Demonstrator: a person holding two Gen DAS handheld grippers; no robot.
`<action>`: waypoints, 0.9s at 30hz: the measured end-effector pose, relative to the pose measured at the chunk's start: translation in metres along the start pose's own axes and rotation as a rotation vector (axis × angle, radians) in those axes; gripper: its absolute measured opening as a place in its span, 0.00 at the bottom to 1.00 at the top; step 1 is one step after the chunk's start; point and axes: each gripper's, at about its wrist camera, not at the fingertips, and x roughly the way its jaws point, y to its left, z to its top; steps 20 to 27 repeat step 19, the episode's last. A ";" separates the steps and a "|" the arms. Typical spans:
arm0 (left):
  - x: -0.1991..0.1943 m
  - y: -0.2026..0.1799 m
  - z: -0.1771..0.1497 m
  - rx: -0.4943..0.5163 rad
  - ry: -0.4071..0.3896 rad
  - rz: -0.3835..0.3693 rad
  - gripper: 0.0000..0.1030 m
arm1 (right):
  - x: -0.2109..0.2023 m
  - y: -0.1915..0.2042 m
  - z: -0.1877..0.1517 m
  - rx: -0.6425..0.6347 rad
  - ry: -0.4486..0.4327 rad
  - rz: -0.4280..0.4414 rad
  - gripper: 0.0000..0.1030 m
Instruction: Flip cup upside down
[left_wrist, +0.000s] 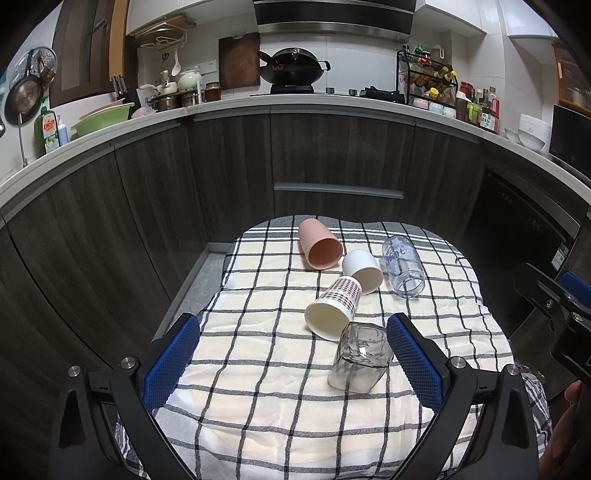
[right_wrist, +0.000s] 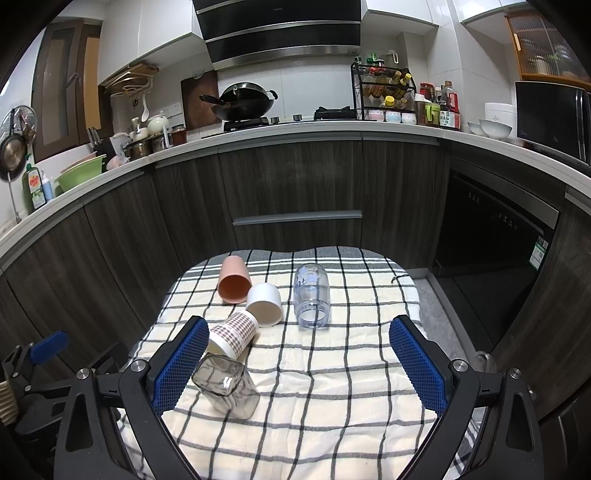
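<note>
Five cups sit on a checked cloth (left_wrist: 258, 369). A smoky square glass (left_wrist: 360, 356) stands upside down nearest me, also in the right wrist view (right_wrist: 227, 386). A checked paper cup (left_wrist: 334, 308) (right_wrist: 232, 332), a white cup (left_wrist: 362, 270) (right_wrist: 264, 304), a pink cup (left_wrist: 319, 249) (right_wrist: 233, 280) and a clear plastic cup (left_wrist: 402, 266) (right_wrist: 311, 295) lie on their sides. My left gripper (left_wrist: 293, 354) is open and empty, its right pad close beside the glass. My right gripper (right_wrist: 295, 363) is open and empty, its left pad next to the glass.
Dark wood cabinets (left_wrist: 332, 158) with a drawer handle stand just behind the cloth. A dishwasher (right_wrist: 491, 251) is at the right. The counter (right_wrist: 295, 129) above holds a wok, pots, bottles and bowls. The right gripper's body (left_wrist: 554, 306) shows at the left view's right edge.
</note>
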 end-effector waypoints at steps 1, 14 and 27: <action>0.000 0.000 0.000 0.001 -0.001 0.005 1.00 | 0.000 0.000 -0.001 0.000 0.000 0.000 0.95; 0.000 0.002 0.000 -0.010 0.006 0.028 1.00 | 0.003 0.000 -0.004 0.004 0.007 0.000 0.96; 0.001 0.001 0.001 -0.006 0.015 0.022 1.00 | 0.004 0.001 -0.007 0.005 0.009 -0.004 0.95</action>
